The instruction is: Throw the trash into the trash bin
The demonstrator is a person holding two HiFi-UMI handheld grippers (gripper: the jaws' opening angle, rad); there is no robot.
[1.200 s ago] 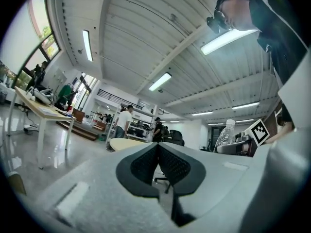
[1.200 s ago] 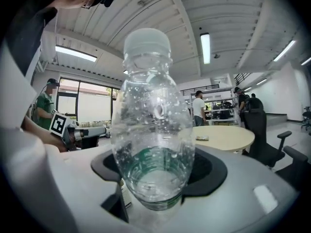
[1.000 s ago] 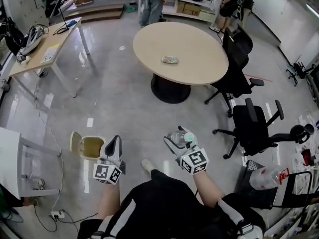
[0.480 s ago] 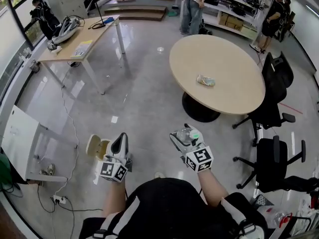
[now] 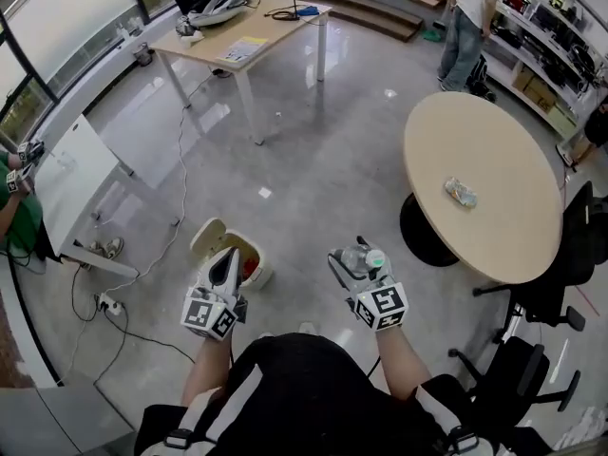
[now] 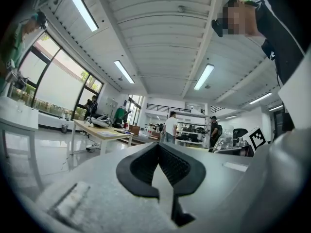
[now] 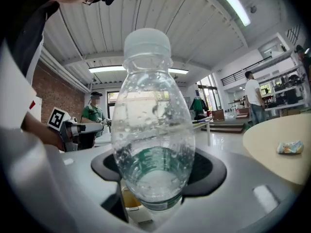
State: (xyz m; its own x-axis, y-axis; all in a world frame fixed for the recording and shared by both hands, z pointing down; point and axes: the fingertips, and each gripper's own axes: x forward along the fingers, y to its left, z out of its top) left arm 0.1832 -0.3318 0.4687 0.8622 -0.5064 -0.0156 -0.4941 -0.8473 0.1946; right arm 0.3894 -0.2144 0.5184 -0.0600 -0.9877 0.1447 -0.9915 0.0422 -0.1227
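1. An open workshop room with a glossy grey floor [image 5: 313, 169]. A round table [image 5: 494, 217] stands to the right, and people are at the shelves far behind it.
2. The trash bin [image 5: 256, 272], cream with its lid tipped back, stands on the floor at lower left. Its mouth is open, and something red shows inside.
3. The right tool [image 5: 353, 272] is clamped on a clear plastic bottle [image 7: 153, 130]. The right gripper view shows the black pads pressing both sides of its lower body, with the capped neck standing up. The jaws stand fairly wide because the bottle fills them.
4. The left tool [image 5: 224, 264] has its jaws together with nothing between them. In the head view it hangs just over the near edge of the bin.
5. Step in hand, as I judge it: the carry. The bottle is gripped and is near the bin, but off to its right and not yet above the opening.
6. The next move calls for swinging the right tool leftwards until the bottle sits over the open mouth, clear of the left tool. The jaws then open so that it drops in.
7. A crumpled wrapper [image 5: 461, 193] lies on the round table, well apart from the bin. It looks like trash for a later trip.
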